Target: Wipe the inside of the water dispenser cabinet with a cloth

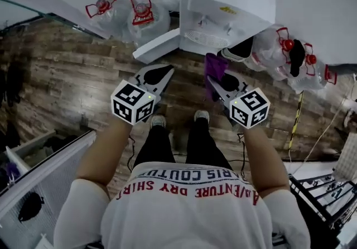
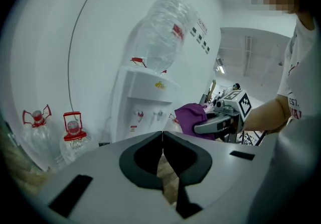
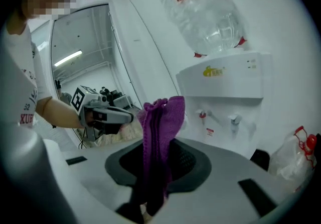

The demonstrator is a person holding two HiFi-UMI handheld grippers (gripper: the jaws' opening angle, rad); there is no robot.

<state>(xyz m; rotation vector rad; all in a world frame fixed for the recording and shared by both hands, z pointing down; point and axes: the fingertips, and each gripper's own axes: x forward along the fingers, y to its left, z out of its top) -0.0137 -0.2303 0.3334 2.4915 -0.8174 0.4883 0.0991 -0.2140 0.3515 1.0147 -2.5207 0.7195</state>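
- Standing before the water dispenser, the person holds both grippers short of it; by my reading, wiping has not yet begun.
- Right gripper: fingers closed on a purple cloth, which stands up between them and hangs below.
- Left gripper: fingers together, nothing held.
- Cabinet door: seems swung open at the dispenser's foot, low by the wooden floor.
- Water bottles: on the floor either side of the dispenser.
- Next move, as judged: lower the right gripper and carry the cloth into the cabinet opening; the left gripper could steady the door.
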